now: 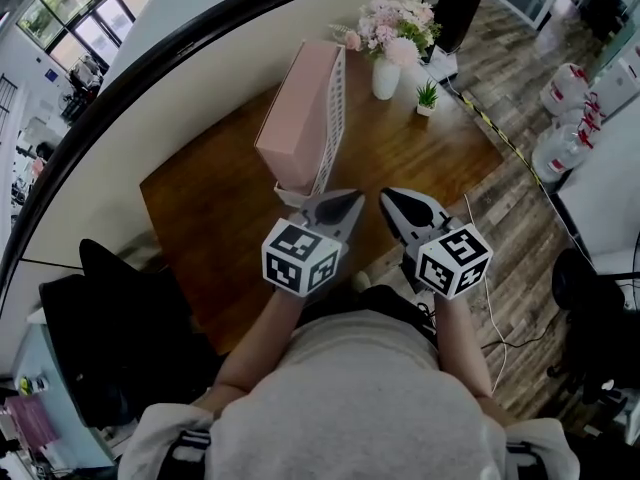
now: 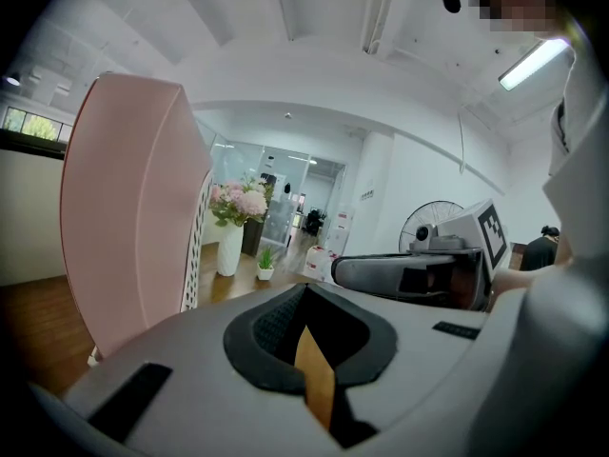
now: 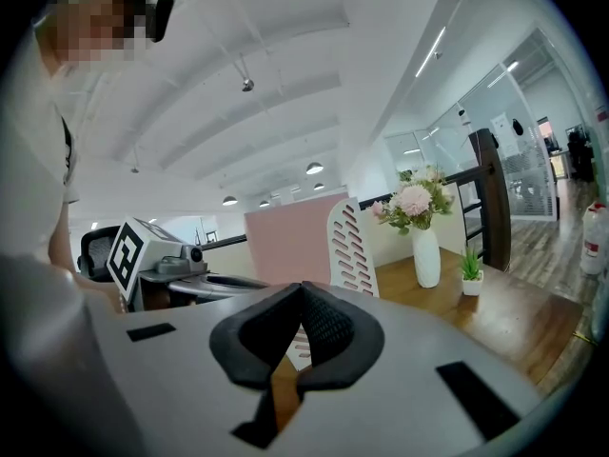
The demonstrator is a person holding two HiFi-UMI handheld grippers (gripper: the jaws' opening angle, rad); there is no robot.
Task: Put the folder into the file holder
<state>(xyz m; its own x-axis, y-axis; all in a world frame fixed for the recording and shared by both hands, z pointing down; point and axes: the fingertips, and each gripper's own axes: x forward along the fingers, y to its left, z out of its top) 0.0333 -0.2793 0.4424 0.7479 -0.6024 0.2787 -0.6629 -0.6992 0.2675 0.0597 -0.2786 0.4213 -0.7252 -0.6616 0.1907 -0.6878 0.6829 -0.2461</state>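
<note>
Since the pink folder [image 1: 298,113] already stands in the white file holder [image 1: 335,118], the left gripper [image 1: 343,206] and right gripper [image 1: 397,205], jaws pressed together and empty, should withdraw without nudging it.

head view steeply down, gripper views low, near level, all sharing vase [image 1: 385,78]

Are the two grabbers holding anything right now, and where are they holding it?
Nothing is held. The left gripper and the right gripper both have their jaws shut with nothing between them. The pink folder stands in the white file holder.
</note>
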